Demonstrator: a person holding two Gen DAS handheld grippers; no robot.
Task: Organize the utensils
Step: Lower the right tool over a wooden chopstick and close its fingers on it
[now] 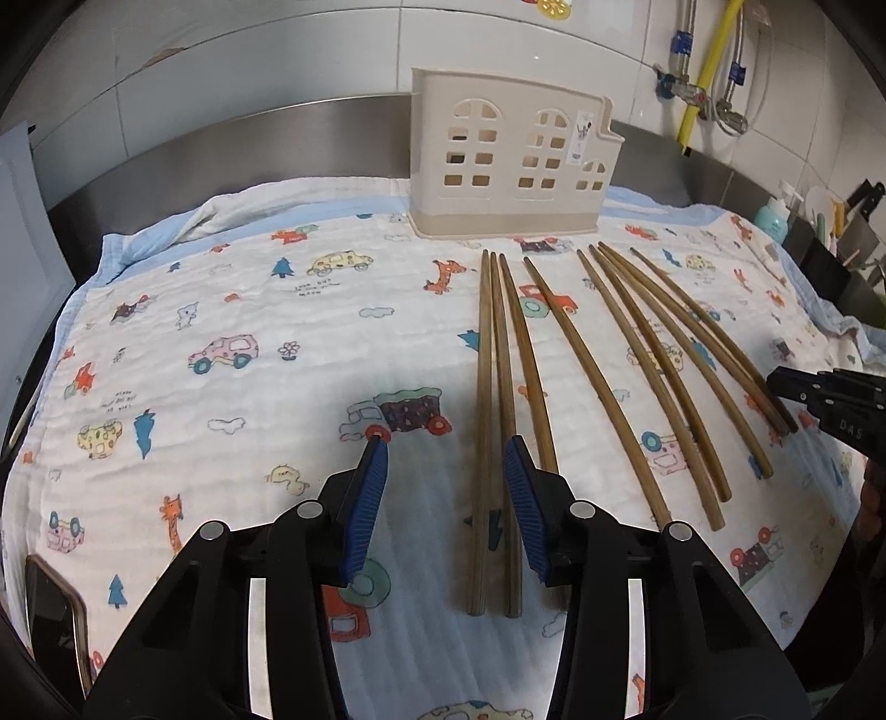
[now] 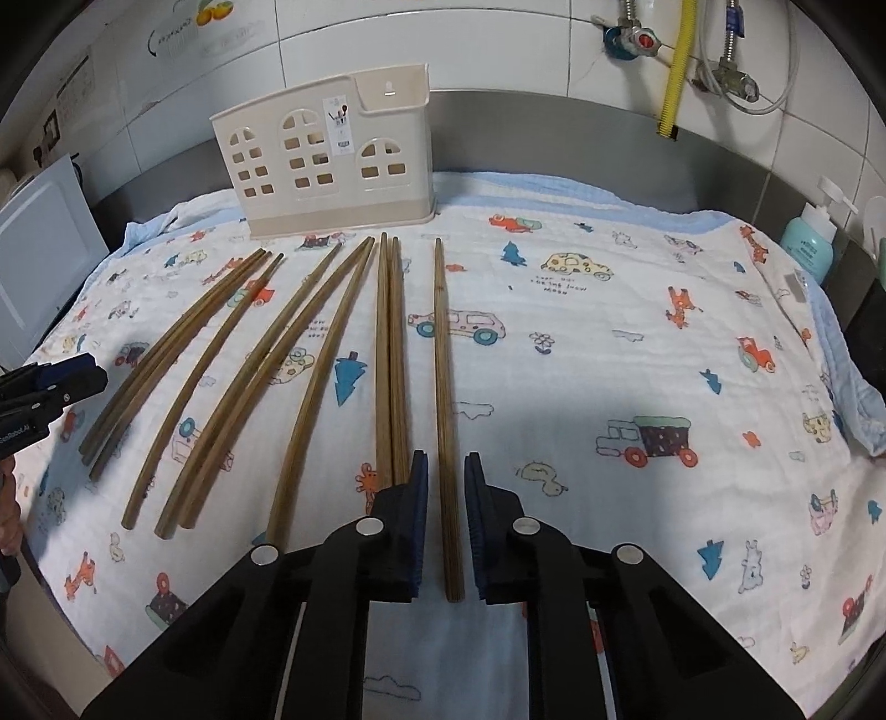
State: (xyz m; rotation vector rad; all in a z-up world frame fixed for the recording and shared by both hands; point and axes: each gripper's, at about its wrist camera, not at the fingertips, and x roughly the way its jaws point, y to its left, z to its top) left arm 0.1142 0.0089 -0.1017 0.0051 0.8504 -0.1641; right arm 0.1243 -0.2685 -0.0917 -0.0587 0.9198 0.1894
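Observation:
Several brown wooden chopsticks (image 1: 626, 354) lie side by side on a cartoon-print cloth (image 1: 221, 310), also in the right wrist view (image 2: 310, 354). A beige house-shaped utensil holder (image 1: 512, 152) stands upright at the back, also in the right wrist view (image 2: 332, 160). My left gripper (image 1: 446, 459) is open over the cloth, just left of the leftmost chopsticks (image 1: 495, 421). My right gripper (image 2: 446, 471) is open, with its jaws on either side of the rightmost chopstick (image 2: 446, 387), apart from it. Its tip shows in the left wrist view (image 1: 786, 382).
A metal backsplash and white tiled wall (image 2: 498, 50) with pipes and a yellow hose (image 2: 678, 61) stand behind. A teal soap bottle (image 2: 808, 235) stands at the right. A phone (image 1: 55, 615) lies at the cloth's near left corner. A white board (image 2: 39, 243) leans at the left.

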